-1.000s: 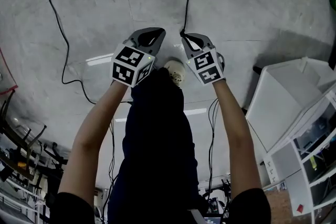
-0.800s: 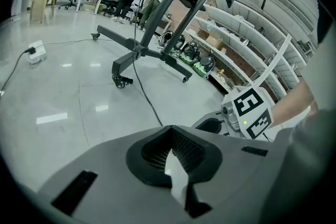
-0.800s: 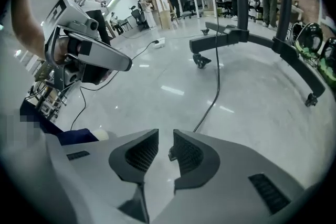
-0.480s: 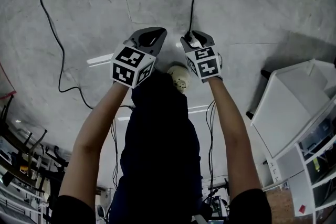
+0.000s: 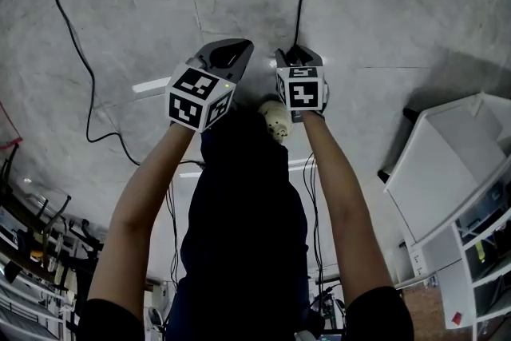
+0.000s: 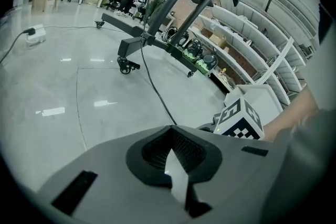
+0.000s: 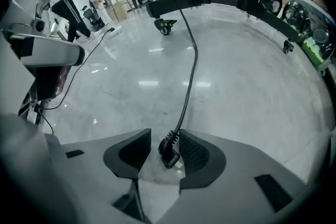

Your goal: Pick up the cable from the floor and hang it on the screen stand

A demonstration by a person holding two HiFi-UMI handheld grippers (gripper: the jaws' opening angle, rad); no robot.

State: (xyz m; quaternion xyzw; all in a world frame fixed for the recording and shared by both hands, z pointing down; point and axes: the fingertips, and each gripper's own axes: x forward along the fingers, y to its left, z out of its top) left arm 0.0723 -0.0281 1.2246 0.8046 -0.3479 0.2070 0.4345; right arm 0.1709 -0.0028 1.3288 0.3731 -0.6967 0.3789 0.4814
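Both my arms reach forward and down in the head view, forearms bare, with the two grippers side by side low over the floor (image 5: 383, 12). The left gripper (image 5: 227, 53) is tilted moderately downward; its jaws are together with nothing between them, as the left gripper view shows (image 6: 171, 128). The right gripper (image 5: 297, 58) points steeply at the floor, its marker cube facing up toward my head. Its jaws have just been opening and now stand wide apart (image 7: 164, 139), with the plug (image 7: 169, 155) of the cable (image 7: 188, 81) lying between them. The plug sits close against one pad and clear of the other; I cannot tell whether it touches the near one. Nothing is clamped.

The cable is thin and black. Its plug is a black angled one with a ribbed neck, resting on the glossy grey floor. From the plug the cable runs away from me in a gentle curve across the floor toward the wheeled base of the stand (image 7: 210, 0). In the head view it leaves the right gripper and goes straight up to the top edge.
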